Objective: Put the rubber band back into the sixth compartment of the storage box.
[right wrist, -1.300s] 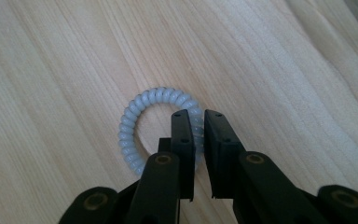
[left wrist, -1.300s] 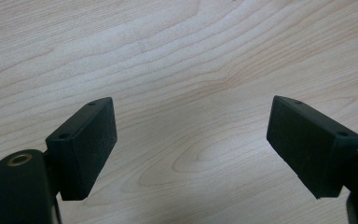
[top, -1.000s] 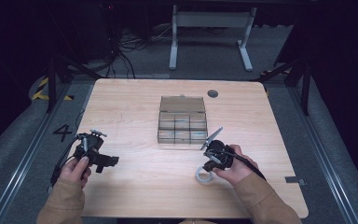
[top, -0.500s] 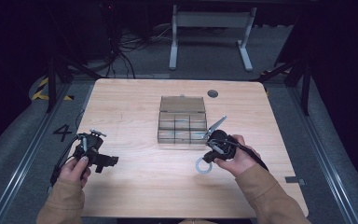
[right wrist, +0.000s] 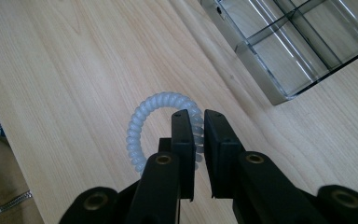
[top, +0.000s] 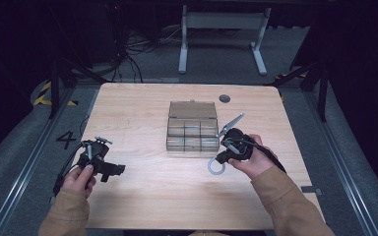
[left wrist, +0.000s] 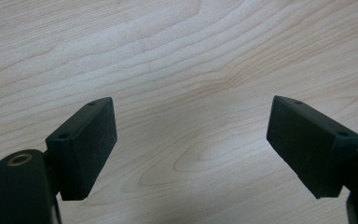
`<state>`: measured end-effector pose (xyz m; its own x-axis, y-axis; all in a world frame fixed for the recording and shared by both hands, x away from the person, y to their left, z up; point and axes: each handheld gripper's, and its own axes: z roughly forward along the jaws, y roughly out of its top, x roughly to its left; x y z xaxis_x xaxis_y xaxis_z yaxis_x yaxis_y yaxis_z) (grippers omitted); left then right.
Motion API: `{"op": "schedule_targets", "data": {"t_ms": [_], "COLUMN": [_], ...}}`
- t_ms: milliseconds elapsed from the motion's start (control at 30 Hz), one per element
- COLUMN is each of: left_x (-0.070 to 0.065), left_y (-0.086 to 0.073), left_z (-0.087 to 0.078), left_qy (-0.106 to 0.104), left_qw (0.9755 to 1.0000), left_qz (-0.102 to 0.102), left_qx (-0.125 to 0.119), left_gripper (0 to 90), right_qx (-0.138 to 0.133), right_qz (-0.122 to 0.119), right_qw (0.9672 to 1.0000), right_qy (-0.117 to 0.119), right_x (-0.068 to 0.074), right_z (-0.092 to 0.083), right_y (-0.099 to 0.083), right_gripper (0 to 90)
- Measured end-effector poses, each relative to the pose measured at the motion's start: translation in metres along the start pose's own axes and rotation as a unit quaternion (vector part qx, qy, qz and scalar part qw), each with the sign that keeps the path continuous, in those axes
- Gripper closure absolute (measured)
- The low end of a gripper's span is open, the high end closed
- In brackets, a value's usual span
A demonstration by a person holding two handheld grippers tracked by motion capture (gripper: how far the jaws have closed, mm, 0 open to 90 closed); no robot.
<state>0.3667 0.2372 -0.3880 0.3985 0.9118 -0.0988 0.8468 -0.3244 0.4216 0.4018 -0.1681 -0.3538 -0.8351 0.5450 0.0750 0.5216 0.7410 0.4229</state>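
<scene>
Tabletop: clear compartment box (top: 192,129) (compartments empty)

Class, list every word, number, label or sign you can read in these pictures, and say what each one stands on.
"4": a dark numeral on the grey floor left of the table.
Yellow-and-black hazard stripes on the floor further back: a marking, no text.
Nothing else readable.

Bare table (top: 142,206) is lying open to you along the near edge and between both hands. The clear compartment box (top: 192,129) is standing mid-table, just beside your right gripper (top: 220,159), blocking any straight pass toward the far side.
</scene>
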Motion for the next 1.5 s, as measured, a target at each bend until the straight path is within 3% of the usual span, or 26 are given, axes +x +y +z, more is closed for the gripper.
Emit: {"op": "schedule_targets", "data": {"t_ms": [733, 1100, 1500], "left_x": [0.001, 0.001, 0.002], "left_y": [0.000, -0.001, -0.001], "left_z": [0.000, -0.001, -0.001], "left_qy": [-0.003, -0.004, -0.005], "left_qw": [1.0000, 1.0000, 1.0000], "left_qz": [-0.006, -0.006, -0.008], "left_qx": [-0.001, -0.001, -0.002], "left_gripper": [16.6, 16.6, 16.6], "right_qx": [-0.001, -0.005, -0.025], "right_qz": [0.002, 0.015, 0.032], "right_qw": [0.9998, 0.9993, 0.9985], "right_qy": [-0.019, -0.035, -0.038], "right_x": [-0.021, -0.048, -0.072], "right_z": [-0.008, -0.008, -0.006], "right_y": [0.018, 0.031, 0.044], "right_gripper": [82.9, 82.9, 82.9]}}
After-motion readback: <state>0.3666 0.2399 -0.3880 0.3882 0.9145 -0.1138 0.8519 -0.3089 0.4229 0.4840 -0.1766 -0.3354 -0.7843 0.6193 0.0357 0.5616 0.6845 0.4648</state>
